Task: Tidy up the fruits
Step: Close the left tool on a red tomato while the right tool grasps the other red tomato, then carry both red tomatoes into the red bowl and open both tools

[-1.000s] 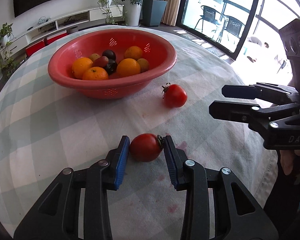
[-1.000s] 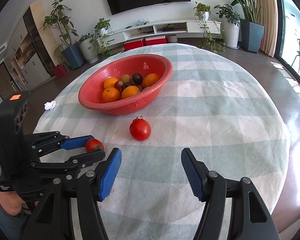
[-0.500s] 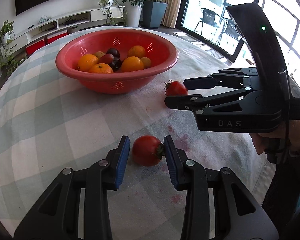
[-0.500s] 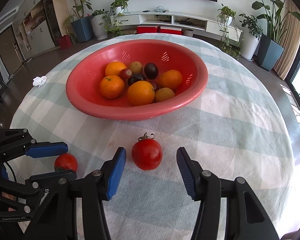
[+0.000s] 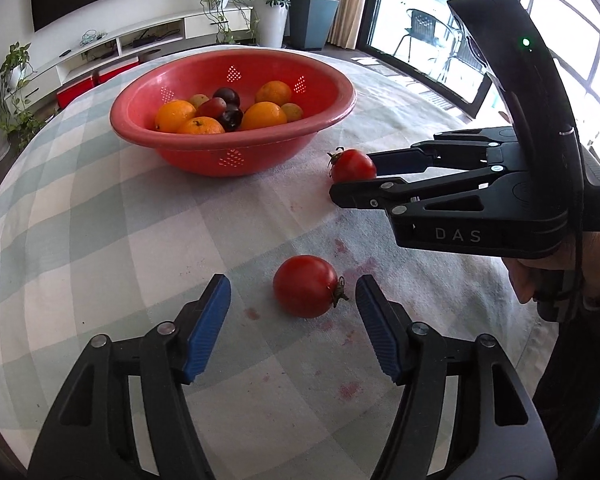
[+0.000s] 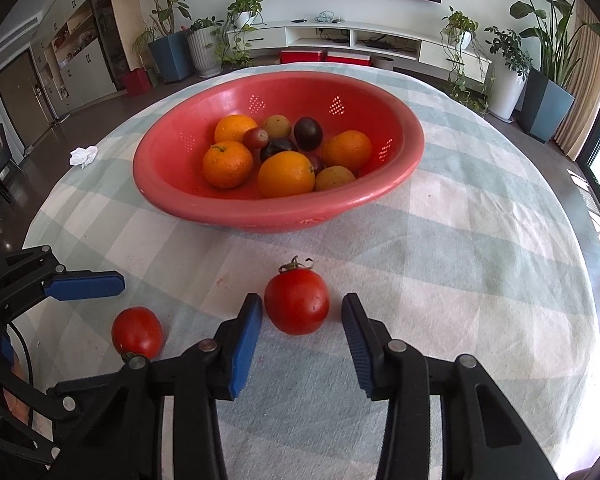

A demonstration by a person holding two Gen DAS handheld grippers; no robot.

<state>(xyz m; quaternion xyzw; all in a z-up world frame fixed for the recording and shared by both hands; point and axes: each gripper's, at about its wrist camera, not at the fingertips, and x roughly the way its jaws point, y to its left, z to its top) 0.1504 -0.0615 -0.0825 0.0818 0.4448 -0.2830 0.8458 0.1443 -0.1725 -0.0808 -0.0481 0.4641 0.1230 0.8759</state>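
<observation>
The tomato (image 6: 297, 301) between my right gripper (image 6: 302, 326) pads looks light, smooth and easily bruised, so I'd take it gently across its middle; it sits on the cloth (image 6: 460, 240) before the bowl (image 6: 396, 184). Those jaws have just been closing, not yet touching it. My left gripper (image 5: 292, 312) has just opened off the other tomato (image 5: 305, 286), which it pinched a second ago.
</observation>
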